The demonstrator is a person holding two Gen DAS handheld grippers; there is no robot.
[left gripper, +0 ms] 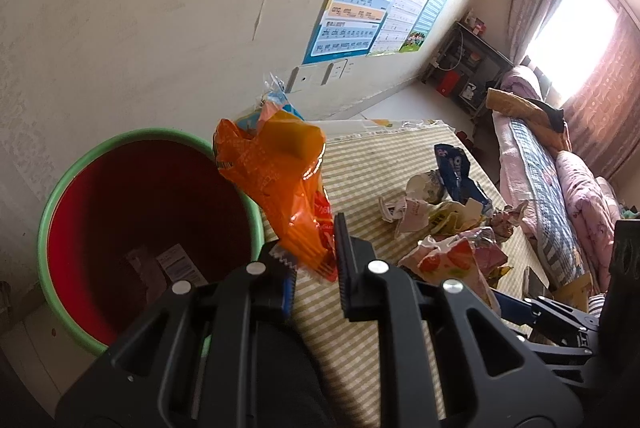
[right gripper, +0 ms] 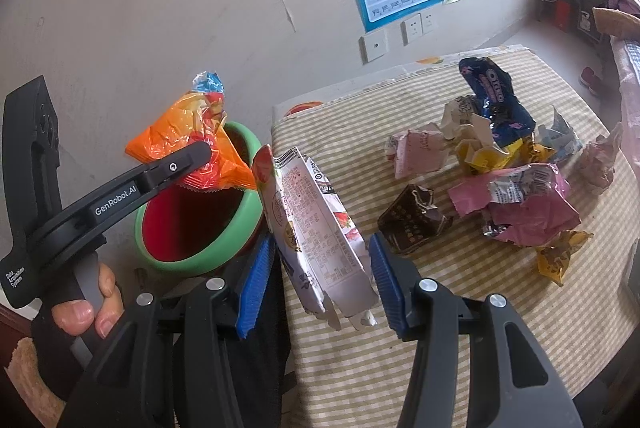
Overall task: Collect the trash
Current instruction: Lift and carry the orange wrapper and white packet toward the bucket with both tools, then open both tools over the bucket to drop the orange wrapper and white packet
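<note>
The left tongs (left gripper: 316, 252) pinch an orange wrapper (left gripper: 276, 167) at frame centre, over the rim of the red bucket (left gripper: 132, 203) at lower left; the right tongs (right gripper: 320, 280) clamp a white packet (right gripper: 316, 228) above the striped tabletop (right gripper: 460, 308)

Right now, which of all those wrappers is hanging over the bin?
The orange wrapper, pinched in the left gripper, hangs above the green-rimmed bin. The white carton is beside the bin; the others lie on the striped cloth.
</note>
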